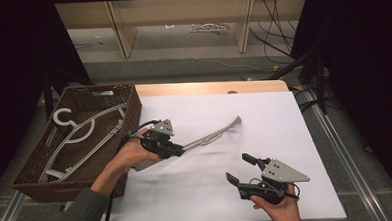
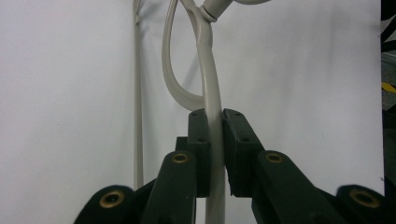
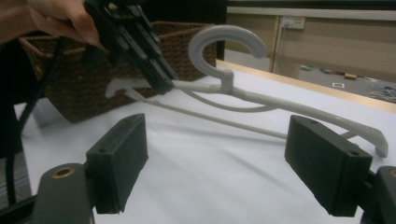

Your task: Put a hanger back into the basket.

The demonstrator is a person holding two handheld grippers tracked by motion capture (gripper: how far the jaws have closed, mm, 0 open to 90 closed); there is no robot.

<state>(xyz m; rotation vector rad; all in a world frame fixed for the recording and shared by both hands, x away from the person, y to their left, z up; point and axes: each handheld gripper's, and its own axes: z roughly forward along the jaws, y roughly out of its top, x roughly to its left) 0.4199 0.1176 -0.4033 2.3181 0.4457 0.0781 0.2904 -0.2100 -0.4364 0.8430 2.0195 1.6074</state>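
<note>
Left gripper (image 1: 181,149): clamped on the grey hanger's (image 1: 216,134) arm, lifting it edge-on over the white sheet (image 1: 285,126).
Right gripper (image 1: 244,169): gaped empty at near right, likely waiting to take it.
Basket (image 1: 129,101): far left, more hangers (image 1: 80,131) inside.

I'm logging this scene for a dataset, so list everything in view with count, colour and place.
Pale grey plastic hanger: one, clamped by the left gripper, lifted over the white sheet.
Grey hangers in basket: at least two, lying in the wicker basket.
Dark brown wicker basket: one, at the table's left edge.
White sheet: one, covering the tabletop.
Wooden table: one, light brown, its far edge showing.
Left gripper: one, black, shut on the hanger's shoulder.
Right gripper: one, black, open, near the front right.
</note>
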